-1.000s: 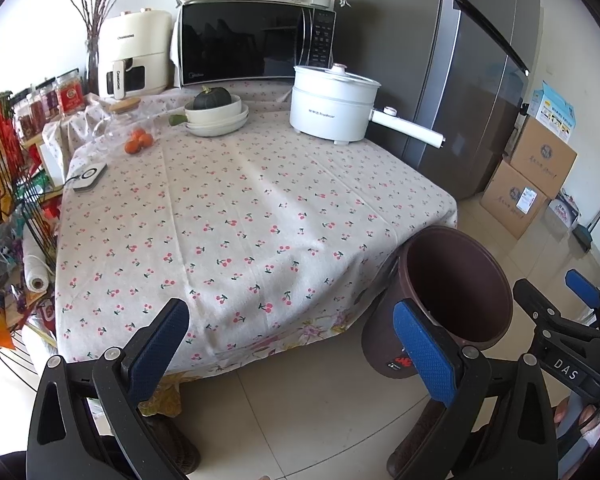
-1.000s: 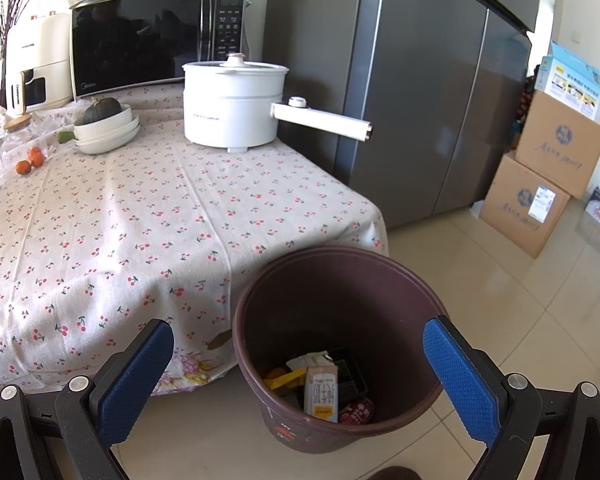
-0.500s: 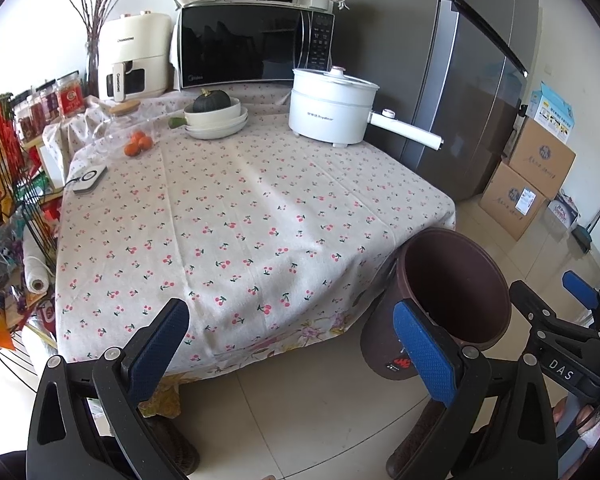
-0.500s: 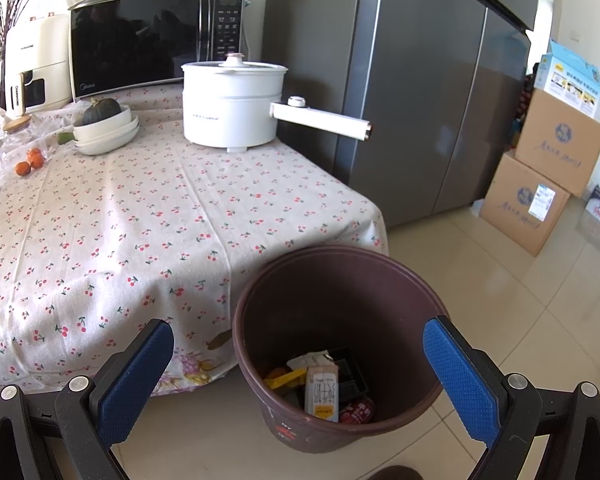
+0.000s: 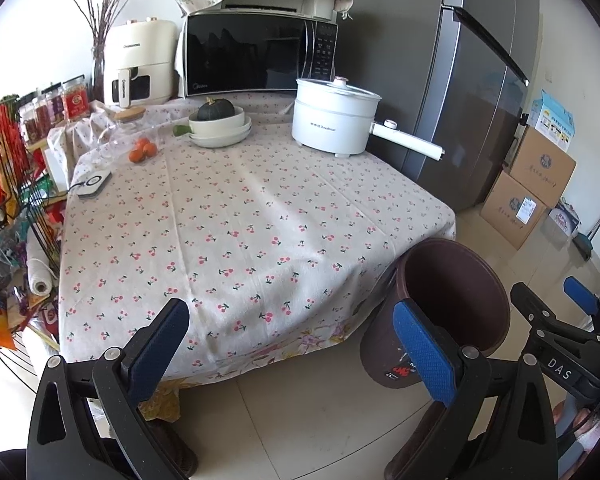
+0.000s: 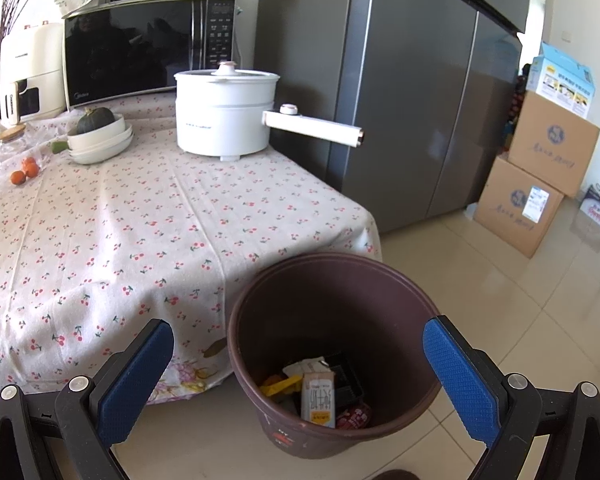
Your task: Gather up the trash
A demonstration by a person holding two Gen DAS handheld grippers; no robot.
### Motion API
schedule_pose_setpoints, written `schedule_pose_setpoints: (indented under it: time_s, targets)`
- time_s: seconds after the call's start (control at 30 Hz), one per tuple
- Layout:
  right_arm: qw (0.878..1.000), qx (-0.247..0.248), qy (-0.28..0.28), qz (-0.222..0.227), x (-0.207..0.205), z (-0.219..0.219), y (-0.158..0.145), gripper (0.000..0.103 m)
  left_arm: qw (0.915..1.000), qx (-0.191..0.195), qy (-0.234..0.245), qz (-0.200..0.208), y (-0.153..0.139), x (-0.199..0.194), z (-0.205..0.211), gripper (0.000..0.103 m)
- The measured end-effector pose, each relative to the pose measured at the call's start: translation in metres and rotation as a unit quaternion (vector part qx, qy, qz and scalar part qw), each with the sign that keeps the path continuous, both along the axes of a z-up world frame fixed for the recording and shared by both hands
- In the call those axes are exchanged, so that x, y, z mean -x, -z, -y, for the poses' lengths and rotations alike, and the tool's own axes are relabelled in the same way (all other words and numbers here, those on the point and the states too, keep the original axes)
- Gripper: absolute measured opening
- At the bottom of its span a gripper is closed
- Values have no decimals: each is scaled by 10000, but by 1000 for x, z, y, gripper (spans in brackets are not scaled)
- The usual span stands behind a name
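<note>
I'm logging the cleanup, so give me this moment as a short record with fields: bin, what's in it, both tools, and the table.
bin: brown trash bin on the floor at the table corner
contents: small carton, yellow scrap, dark tray, red wrapper
left tool: open, empty
right tool: open, empty, facing the bin
table: cherry-print cloth, no trash visible

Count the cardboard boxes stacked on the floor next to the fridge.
2 plain brown cardboard boxes: the lower one sits on the floor, the upper one rests on it. A smaller blue printed box sits on top of those. Others may be hidden behind.
</note>
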State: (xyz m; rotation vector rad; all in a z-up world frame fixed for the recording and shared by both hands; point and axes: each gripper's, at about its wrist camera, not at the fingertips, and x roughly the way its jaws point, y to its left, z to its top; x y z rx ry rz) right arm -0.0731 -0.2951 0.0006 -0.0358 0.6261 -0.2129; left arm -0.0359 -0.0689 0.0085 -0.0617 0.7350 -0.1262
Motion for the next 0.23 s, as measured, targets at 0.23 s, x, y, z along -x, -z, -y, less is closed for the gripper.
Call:
schedule_pose_setpoints:
  time_s: [0.23]
  targets:
    - [10000, 44, 21, 66, 0, -4, 0, 103, 9998, 148, 3, -101, -3, -3, -8, 103]
